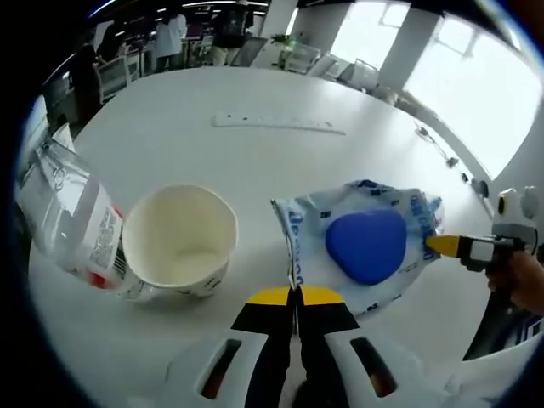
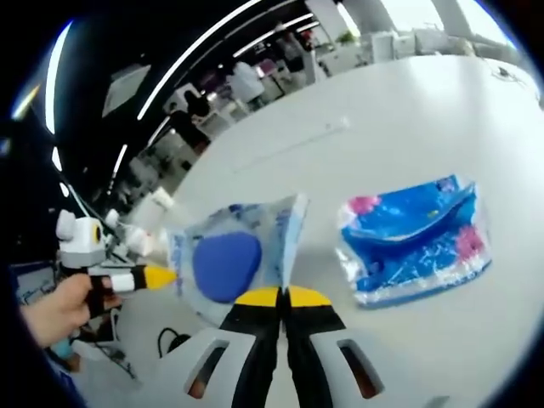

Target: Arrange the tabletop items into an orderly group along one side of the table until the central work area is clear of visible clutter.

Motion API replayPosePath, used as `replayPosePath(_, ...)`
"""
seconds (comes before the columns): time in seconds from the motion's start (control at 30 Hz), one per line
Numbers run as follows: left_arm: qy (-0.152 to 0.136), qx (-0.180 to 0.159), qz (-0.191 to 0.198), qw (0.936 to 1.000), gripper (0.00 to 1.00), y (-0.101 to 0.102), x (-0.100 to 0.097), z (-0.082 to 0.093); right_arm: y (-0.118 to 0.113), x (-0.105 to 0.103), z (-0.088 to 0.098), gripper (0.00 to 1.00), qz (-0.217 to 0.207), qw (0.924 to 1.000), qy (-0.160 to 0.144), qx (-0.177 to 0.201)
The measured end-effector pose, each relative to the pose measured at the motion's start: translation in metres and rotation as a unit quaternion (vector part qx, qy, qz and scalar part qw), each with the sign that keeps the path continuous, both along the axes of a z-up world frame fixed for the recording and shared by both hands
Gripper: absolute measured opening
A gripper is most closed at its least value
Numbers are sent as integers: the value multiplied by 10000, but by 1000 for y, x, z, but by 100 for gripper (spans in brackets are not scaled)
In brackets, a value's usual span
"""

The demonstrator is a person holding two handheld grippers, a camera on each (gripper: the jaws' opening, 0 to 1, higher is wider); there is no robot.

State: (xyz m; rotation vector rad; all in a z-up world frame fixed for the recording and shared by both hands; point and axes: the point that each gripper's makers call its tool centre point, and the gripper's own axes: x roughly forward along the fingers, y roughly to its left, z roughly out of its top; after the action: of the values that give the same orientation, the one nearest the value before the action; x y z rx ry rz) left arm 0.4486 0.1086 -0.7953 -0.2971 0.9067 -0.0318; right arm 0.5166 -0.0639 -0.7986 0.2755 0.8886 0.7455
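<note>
A pale blue wet-wipes pack (image 1: 365, 242) with a round blue lid (image 1: 367, 246) is held between both grippers above the white table (image 1: 255, 161). In the left gripper view my left gripper (image 1: 297, 293) is shut on the pack's near edge, and my right gripper (image 1: 429, 245) comes in from the right, its yellow tips pinching the far edge. In the right gripper view the same pack (image 2: 234, 255) hangs between my right gripper (image 2: 281, 295), shut on one edge, and my left gripper (image 2: 170, 274), held by a hand at the left.
A white paper cup (image 1: 180, 242) leans on its side against a clear plastic bottle (image 1: 72, 225) at the left. A long white strip (image 1: 279, 123) lies farther back. A blue patterned tissue packet (image 2: 416, 238) lies on the table. People stand beyond the table's far edge.
</note>
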Motion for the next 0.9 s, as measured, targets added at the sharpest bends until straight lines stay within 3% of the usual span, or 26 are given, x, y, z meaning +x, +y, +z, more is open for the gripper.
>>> replayPosePath(0.27, 71, 44, 25, 10000, 0, 4, 3, -5, 3, 2, -7, 0, 99, 9999, -32, -98)
replayPosePath(0.37, 97, 143, -30, 9998, 0, 6, 4, -8, 6, 2, -8, 0, 471, 9980, -325, -256)
replayPosePath(0.57, 105, 95, 36, 9999, 0, 7, 9, -10, 5, 6, -15, 0, 396, 9984, -229, -345)
replayPosePath(0.67, 131, 105, 14, 9999, 0, 6, 9, -12, 5, 8, -16, 0, 467, 9975, -306, -437)
replayPosePath(0.73, 207, 238, -100, 9995, 0, 6, 8, -17, 7, 9, -15, 0, 693, 9946, -552, -532)
replayPosePath(0.9, 215, 265, -66, 9994, 0, 7, 7, -19, 8, 8, -18, 0, 784, 9931, -587, -651)
